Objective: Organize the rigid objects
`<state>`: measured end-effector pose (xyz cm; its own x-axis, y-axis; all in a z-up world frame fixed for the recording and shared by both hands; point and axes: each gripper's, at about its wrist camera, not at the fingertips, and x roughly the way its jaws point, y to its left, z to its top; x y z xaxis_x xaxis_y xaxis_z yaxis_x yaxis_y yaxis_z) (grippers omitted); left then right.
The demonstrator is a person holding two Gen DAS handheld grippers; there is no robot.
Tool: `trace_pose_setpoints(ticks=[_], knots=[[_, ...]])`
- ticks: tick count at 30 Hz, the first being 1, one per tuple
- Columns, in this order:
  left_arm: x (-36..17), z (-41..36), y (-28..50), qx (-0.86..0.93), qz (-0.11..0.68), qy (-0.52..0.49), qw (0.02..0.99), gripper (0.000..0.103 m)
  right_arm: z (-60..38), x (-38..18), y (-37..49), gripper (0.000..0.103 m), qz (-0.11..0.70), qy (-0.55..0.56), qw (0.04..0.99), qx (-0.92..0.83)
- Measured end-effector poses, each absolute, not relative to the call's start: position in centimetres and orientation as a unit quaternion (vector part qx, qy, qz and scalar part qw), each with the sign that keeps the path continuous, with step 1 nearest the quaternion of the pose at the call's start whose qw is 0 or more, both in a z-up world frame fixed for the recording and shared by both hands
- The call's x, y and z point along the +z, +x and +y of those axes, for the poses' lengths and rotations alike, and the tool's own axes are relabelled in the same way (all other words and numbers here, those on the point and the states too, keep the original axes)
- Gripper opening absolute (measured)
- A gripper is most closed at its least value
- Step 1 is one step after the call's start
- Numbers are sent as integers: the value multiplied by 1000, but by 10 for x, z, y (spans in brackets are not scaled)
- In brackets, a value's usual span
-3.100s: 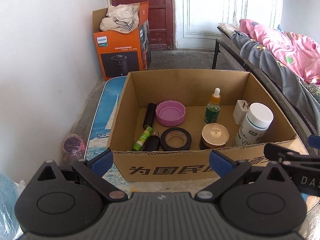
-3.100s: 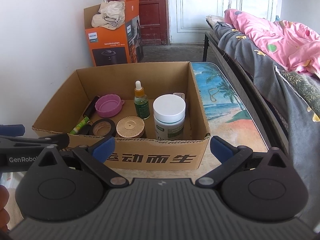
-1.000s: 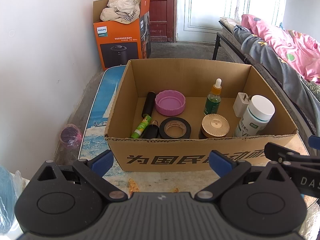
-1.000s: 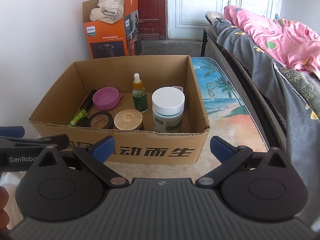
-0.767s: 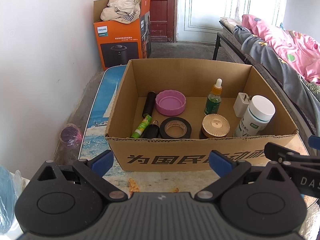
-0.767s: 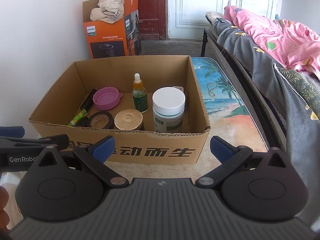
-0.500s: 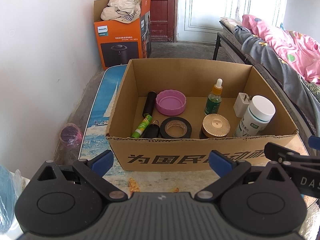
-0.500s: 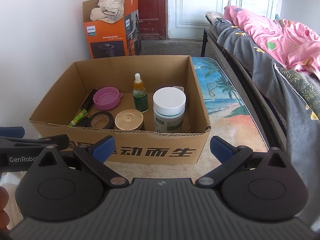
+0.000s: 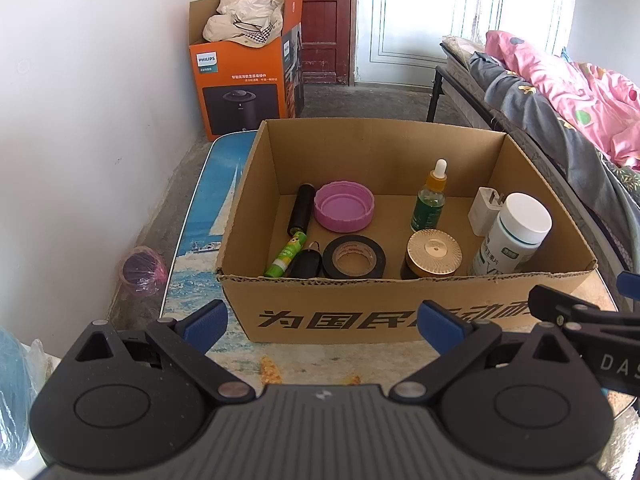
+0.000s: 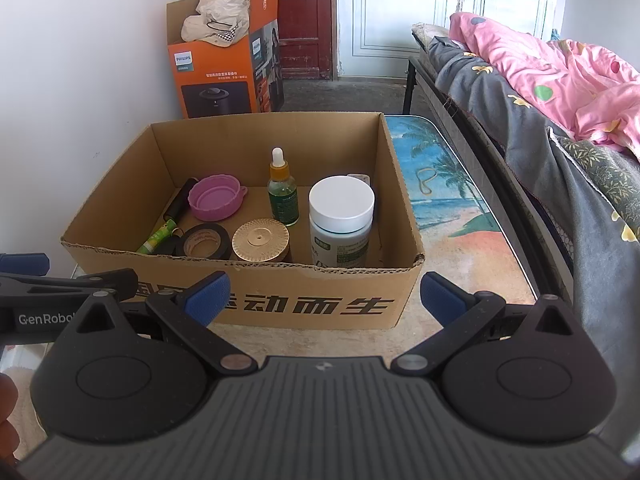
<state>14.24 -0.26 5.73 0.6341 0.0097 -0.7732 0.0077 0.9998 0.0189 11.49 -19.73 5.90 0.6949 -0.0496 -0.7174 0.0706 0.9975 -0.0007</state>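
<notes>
Right now we hold both the left tongs (image 9: 322, 318) and the right tongs (image 10: 324, 292) spread wide and empty, just short of the cardboard box (image 9: 360, 304) on the counter (image 10: 460, 264). Inside it stand a white-capped bottle (image 10: 341, 220), a dropper bottle (image 9: 430, 200) and a gold-lidded jar (image 9: 434, 254), beside black tape (image 9: 354, 257) and a pink lid (image 9: 344, 211).
</notes>
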Motion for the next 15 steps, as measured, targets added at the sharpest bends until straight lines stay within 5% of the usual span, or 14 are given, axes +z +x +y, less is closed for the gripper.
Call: trace_pose_setpoints(ticks=[15], knots=[[58,-2,142,0,428,9,904,101,-196,61,115,102,390,13,920,-33]])
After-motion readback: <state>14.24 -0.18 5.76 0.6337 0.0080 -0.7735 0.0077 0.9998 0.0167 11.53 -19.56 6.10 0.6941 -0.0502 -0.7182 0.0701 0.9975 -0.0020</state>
